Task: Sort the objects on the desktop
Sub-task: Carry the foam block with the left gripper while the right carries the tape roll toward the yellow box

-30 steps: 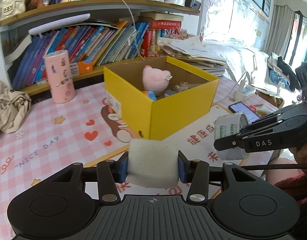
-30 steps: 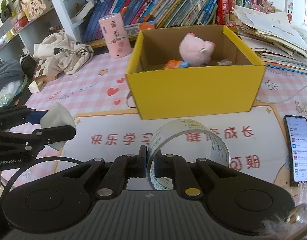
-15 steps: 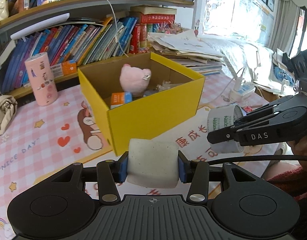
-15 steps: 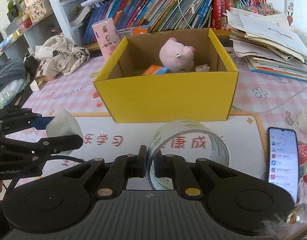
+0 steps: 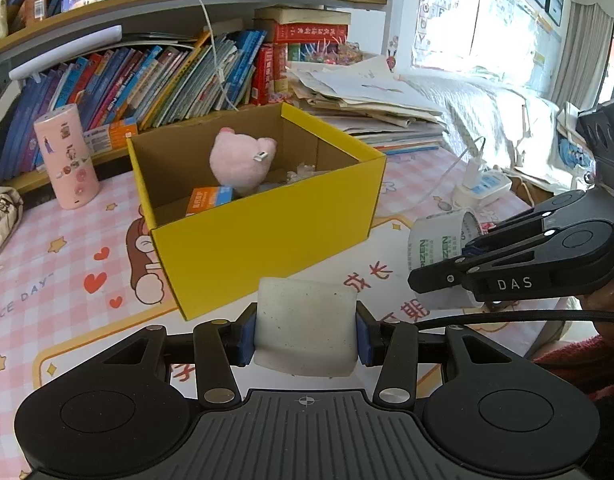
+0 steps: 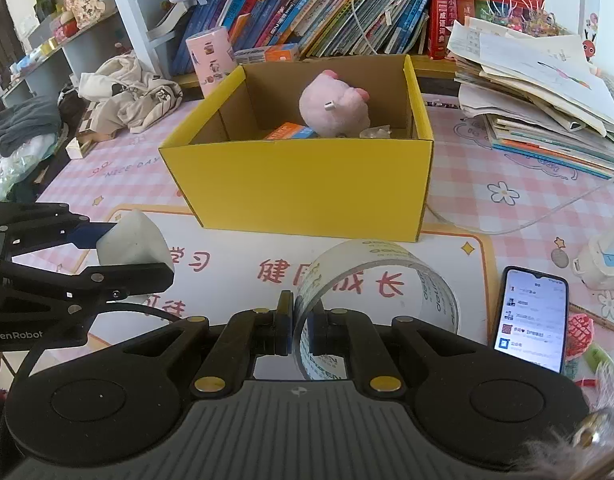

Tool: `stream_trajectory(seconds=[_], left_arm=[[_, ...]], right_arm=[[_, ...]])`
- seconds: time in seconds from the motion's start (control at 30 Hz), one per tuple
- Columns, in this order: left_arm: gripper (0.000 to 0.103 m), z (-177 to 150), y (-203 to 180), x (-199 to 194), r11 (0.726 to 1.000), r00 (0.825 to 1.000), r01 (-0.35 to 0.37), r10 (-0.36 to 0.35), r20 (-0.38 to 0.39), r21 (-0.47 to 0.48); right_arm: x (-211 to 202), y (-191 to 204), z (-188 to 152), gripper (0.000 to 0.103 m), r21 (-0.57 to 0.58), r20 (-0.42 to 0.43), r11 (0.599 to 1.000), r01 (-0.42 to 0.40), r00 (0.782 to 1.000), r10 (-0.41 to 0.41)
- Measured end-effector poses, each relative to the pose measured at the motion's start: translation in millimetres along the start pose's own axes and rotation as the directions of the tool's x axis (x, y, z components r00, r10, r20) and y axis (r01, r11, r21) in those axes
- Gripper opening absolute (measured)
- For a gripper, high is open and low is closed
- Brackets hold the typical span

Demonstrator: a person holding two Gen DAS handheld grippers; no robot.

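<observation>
My left gripper (image 5: 305,330) is shut on a white eraser-like block (image 5: 305,326), held above the mat just short of the yellow cardboard box (image 5: 267,236). In the right wrist view that block (image 6: 133,242) and left gripper (image 6: 123,256) show at the left. My right gripper (image 6: 301,330) is shut on the wall of a clear tape roll (image 6: 371,280), also in front of the box (image 6: 307,184). The tape roll (image 5: 439,246) shows at the right of the left wrist view. Inside the box lie a pink plush pig (image 6: 333,106) and a small orange and blue box (image 6: 293,132).
A phone (image 6: 533,316) lies on the mat at the right, near a white power strip (image 6: 605,260). A pink cylinder (image 5: 67,156) stands left of the box. Stacked papers (image 6: 539,92) lie at the right, books on the shelf behind, crumpled cloth (image 6: 131,94) at the left.
Both grippers have moved across the desk with their loads, and the yellow box now sits more squarely ahead of them. Both grips are unchanged.
</observation>
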State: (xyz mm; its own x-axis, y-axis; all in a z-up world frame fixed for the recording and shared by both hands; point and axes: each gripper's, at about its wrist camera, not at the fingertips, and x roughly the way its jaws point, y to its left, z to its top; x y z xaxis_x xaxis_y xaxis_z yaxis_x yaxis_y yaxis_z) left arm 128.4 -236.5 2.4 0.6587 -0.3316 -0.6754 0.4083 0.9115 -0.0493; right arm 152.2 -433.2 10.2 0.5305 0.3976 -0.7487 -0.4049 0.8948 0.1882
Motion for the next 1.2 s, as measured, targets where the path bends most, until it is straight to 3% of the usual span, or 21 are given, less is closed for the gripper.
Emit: stream_trajectory(seconds=[0.23,0.4,0.8,0.93,1.2], left_arm=[[0.045,9,-7,1,1.000,1.000,-0.012,0.012,0.021,0.005],[0.045,22,-5,-3,1.000,0.997,-0.019,0.019,0.075,0.000],[0.045,76,9,2,0.995,0.979,-0.092,0.082,0.184,0.045],[0.045,90,22,13,0.991,0.974,-0.129,0.121,0.194,0.029],[0.045,100,47,46,0.985,0.975,-0.172,0.171,0.143,-0.004]], right_arm=[[-7,-10,3,0.007,-0.009,0.040,1.000,0.004,0.999,-0.004],[-16,-16,13,0.007,-0.022,0.122,1.000,0.018,0.992,-0.016],[-28,-21,87,0.007,-0.153,0.353,0.988,0.025,0.935,0.031],[-12,-19,112,0.007,-0.194,0.361,0.981,0.000,0.930,0.072],[42,-16,141,0.007,-0.244,0.273,0.967,-0.071,0.952,0.139]])
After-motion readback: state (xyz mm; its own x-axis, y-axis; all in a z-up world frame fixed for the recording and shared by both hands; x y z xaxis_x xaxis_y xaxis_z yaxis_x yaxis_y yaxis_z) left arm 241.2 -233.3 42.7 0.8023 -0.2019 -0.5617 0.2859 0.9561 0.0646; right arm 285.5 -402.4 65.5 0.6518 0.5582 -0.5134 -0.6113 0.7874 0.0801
